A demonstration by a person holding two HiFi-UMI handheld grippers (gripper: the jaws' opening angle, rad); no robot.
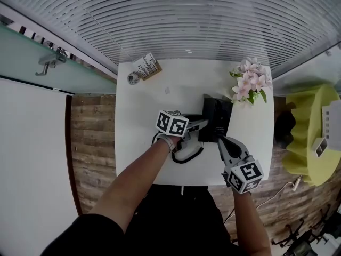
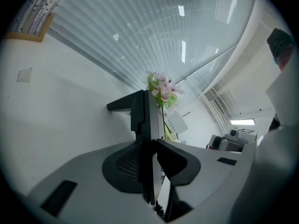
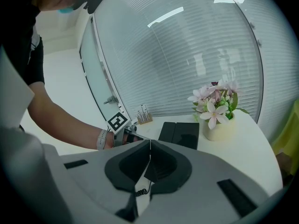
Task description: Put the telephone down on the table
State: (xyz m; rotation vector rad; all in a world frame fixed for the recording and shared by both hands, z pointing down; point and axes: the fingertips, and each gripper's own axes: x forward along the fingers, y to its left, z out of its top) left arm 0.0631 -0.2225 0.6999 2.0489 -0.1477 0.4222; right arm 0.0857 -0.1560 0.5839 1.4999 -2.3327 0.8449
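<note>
The black telephone [image 1: 217, 117] lies on the white table [image 1: 144, 116], right of centre. My left gripper [image 1: 201, 124] reaches its left edge. In the left gripper view a thin black edge of the telephone [image 2: 142, 111] stands between the jaws, and the left gripper [image 2: 153, 148] is shut on it. The coiled cord [image 1: 187, 154] loops on the table below that hand. My right gripper [image 1: 222, 142] hovers near the telephone's front right corner. In the right gripper view the right gripper [image 3: 149, 146] is shut and empty, with the telephone [image 3: 180, 133] beyond its tips.
A pot of pink flowers [image 1: 250, 84] stands at the table's back right corner. A wooden pen holder [image 1: 146, 68] and a small round thing [image 1: 133, 78] stand at the back left. Blinds run behind the table. A yellow-green seat [image 1: 309, 132] is off to the right.
</note>
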